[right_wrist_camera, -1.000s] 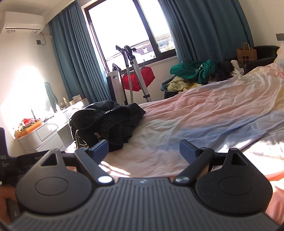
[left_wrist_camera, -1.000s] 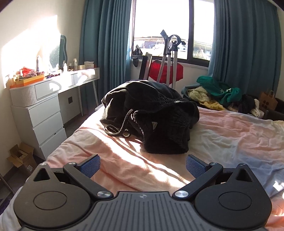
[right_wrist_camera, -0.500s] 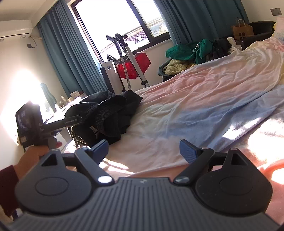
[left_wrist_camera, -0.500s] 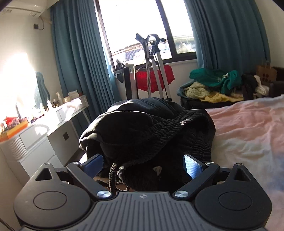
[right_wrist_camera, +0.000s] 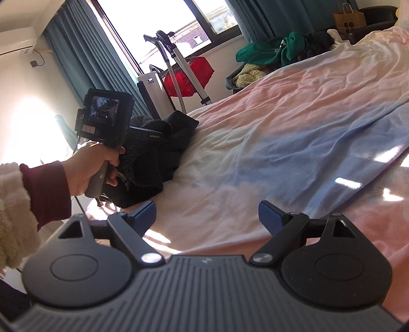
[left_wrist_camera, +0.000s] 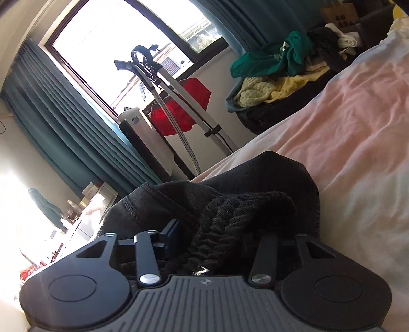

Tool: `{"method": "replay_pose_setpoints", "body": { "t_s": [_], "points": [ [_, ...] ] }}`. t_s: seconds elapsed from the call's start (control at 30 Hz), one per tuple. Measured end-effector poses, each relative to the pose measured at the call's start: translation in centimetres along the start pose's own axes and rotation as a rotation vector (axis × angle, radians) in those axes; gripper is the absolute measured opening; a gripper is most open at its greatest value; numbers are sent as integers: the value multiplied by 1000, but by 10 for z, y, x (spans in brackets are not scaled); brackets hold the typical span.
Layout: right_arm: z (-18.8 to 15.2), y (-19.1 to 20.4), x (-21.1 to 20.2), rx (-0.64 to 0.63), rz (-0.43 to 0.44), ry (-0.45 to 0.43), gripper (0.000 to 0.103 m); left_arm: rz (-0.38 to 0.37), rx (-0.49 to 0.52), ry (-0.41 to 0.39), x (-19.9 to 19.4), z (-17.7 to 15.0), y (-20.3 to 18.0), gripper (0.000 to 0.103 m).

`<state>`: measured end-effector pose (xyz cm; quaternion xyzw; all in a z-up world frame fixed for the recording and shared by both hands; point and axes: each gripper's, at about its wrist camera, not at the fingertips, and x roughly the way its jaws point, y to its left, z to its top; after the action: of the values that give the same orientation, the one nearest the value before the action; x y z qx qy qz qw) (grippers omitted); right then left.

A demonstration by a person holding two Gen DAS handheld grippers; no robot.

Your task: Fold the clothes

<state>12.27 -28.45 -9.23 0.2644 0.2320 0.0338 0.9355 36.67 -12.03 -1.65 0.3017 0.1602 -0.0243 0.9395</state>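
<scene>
Jaws of the left gripper (left_wrist_camera: pixel 219 235) are closing on the bunched black garment (left_wrist_camera: pixel 242 204); the right gripper (right_wrist_camera: pixel 207 213) is hovering wide open, empty, above the bedsheet (right_wrist_camera: pixel 294 132).

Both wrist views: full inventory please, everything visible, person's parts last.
black garment: 1, black, bunched at the bed's near left edge
bed sheet: 1, pink, white and blue, covers the bed
clothes pile: 1, green, yellow, black, beyond the bed under the window
garment steamer: 1, black and silver, by the window
red fabric: 1, behind the steamer
paper bag: 1, brown, far right
curtains: teal, flanking the window
left gripper: closed on the black garment
right gripper: open, above the sheet
left hand: holds the left gripper's handle
</scene>
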Motion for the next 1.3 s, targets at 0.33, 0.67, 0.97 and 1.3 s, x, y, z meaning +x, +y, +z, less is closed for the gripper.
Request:
{"method": "replay_pose_setpoints", "body": {
  "t_s": [0.33, 0.67, 0.97, 1.3],
  "points": [
    [7, -9, 3, -5, -35, -49, 88, -2, -54, -61, -36, 32, -5, 9],
    [12, 16, -42, -99, 59, -134, 88, -116, -300, -243, -256, -2, 58, 9],
    [-9, 55, -61, -278, 126, -74, 88, -24, -595, -202, -336, -125, 120, 9],
    [-57, 88, -21, -482, 57, 103, 88, 36, -854, -30, -325, -219, 186, 10]
  ]
}}
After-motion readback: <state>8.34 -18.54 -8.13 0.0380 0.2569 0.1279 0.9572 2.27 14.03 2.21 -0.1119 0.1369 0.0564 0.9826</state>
